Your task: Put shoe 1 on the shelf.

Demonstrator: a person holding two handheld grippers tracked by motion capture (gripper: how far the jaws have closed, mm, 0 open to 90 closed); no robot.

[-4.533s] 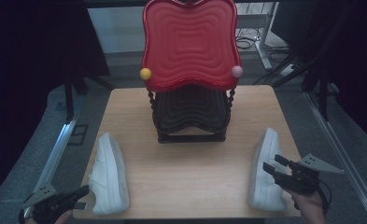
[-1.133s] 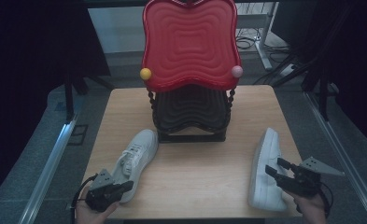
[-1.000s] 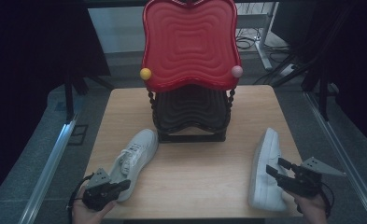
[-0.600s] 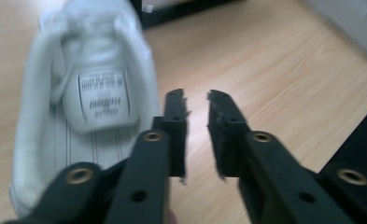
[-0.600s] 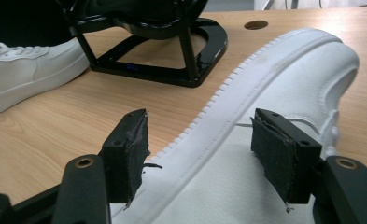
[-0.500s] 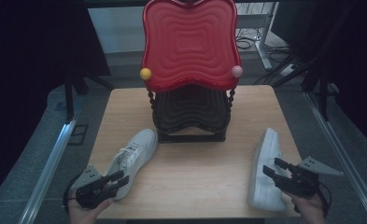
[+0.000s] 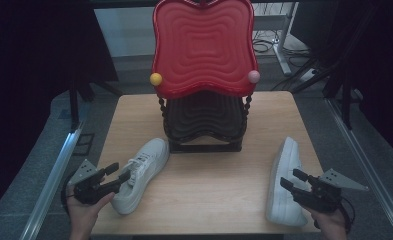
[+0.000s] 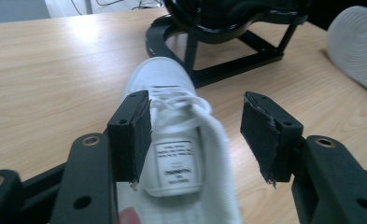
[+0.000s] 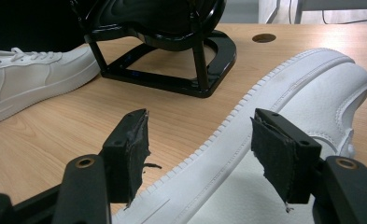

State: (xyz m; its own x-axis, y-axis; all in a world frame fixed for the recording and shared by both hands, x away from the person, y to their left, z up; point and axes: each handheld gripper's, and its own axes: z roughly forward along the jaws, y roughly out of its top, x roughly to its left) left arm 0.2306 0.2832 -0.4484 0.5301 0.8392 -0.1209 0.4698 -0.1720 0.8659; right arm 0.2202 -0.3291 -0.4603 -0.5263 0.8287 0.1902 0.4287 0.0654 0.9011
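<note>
We see the left white sneaker (image 7: pixel 138 175) lying upright on the desk (image 7: pixel 209 195), toe pointing toward the black stand (image 7: pixel 204 125), heel near the front-left edge. Its tongue label (image 8: pixel 174 163) carries small print too blurred to read. Our left tongs (image 7: pixel 118 174) sit at the heel with the jaws released; they have just been opening, and the shoe's collar lies between the pads, not clamped. The right white sneaker (image 7: pixel 284 182) lies tipped on its side along the right edge of the desk, sole turned toward the middle. Our right tongs (image 7: pixel 290 179) hover just over its heel end, jaws spread apart and gripping nothing. The stand holds a red wavy tray (image 7: pixel 203 47) upright, with a yellow ball (image 7: pixel 156 79) and a pink ball (image 7: pixel 254 76) at its lower corners. Bare wood lies open between the two shoes.
</note>
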